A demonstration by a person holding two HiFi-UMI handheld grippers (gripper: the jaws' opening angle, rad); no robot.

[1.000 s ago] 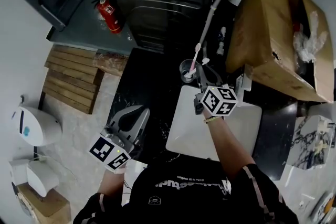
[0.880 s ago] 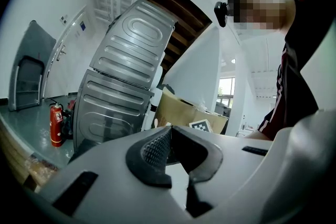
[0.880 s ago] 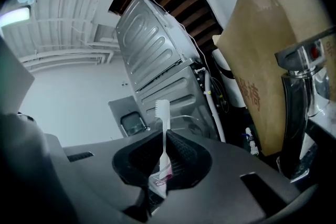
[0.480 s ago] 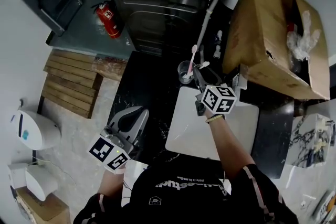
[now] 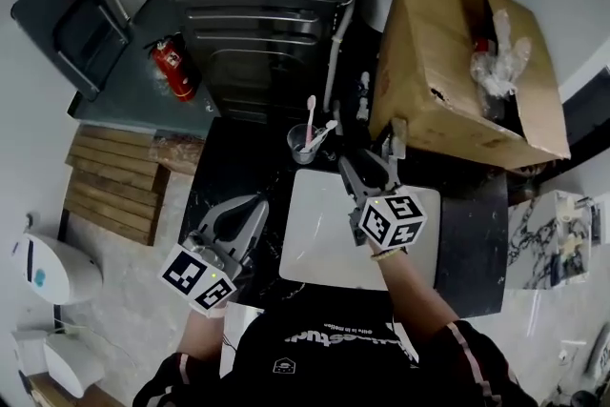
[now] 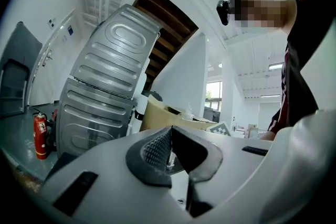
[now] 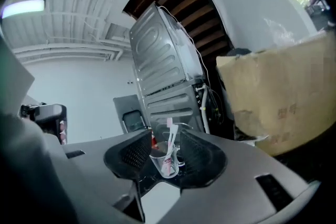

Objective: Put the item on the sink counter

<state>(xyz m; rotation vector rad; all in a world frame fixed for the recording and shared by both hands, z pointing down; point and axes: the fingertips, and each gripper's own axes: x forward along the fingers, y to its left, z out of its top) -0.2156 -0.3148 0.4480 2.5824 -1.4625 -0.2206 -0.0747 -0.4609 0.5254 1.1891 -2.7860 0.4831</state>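
The ribbed metal appliance (image 5: 257, 5) fills the head view's 12 o'clock, with a cardboard box (image 5: 448, 81) at its 3 o'clock. Below them the black surface (image 5: 233, 172) carries a white sink (image 5: 319, 234). The right gripper (image 5: 367, 172) hangs over the sink's far edge. Its fingers (image 7: 128, 155) have just been opening and stand released, wide apart, touching nothing. The glass cup (image 5: 306, 144) with toothbrushes (image 5: 311, 114) stands upright on the surface at the sink's 11 o'clock. It lies just beyond those fingers at their 10 o'clock, visible through their gap but clear of both. The left gripper (image 5: 255, 208), at the sink's 9 o'clock, has its fingers (image 6: 155, 149) clenched and empty.
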